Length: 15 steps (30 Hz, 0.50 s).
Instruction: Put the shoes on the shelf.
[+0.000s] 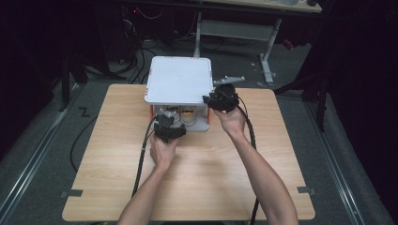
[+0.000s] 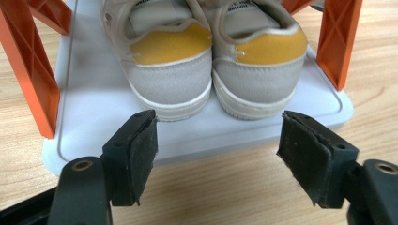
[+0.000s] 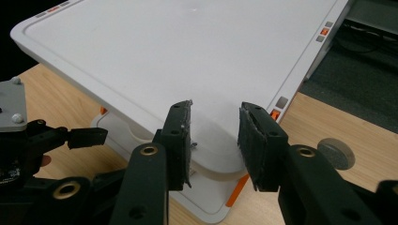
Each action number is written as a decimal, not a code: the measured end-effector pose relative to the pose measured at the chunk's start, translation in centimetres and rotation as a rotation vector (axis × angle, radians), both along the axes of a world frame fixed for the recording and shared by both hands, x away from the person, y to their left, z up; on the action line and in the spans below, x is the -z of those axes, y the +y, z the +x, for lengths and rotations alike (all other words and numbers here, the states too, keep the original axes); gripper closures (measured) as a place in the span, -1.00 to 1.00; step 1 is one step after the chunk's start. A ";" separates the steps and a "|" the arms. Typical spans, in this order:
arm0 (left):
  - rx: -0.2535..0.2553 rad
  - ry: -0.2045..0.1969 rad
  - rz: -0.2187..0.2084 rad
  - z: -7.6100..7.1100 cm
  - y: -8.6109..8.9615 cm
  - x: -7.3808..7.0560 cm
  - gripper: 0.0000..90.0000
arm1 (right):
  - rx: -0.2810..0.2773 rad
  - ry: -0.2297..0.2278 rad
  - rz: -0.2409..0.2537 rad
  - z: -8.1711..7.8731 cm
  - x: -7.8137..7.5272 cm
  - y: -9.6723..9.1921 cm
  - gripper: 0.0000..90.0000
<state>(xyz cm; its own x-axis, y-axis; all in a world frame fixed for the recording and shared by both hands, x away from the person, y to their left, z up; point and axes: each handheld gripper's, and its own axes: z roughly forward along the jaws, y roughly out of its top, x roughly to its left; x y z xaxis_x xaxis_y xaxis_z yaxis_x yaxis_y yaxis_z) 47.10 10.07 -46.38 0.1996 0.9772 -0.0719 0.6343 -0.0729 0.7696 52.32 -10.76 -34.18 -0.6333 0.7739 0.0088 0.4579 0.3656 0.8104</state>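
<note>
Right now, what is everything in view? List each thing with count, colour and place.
rack: one, white shelves on orange legs, far middle of the table
shoes: two, grey-white with yellow heel tabs, side by side on the rack's lower shelf, heels toward the left gripper
table: one, light wood, under everything
desk: one, light top on pale legs, behind the table
left gripper: one, black, open, in front of the shoes
right gripper: one, black, open over the rack's top near corner
forearms: two, bare, entering from the bottom edge
</note>
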 end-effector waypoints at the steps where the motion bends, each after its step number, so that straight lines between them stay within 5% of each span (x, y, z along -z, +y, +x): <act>1: 0.004 -0.005 0.003 -0.2 0.0 0.0 -0.36 | -0.004 -0.003 -0.006 -0.1 0.0 0.0 0.41; 15: 0.035 -0.051 0.025 -1.6 0.9 -1.7 -0.33 | 0.013 -0.041 -0.021 -1.3 0.1 -1.5 0.33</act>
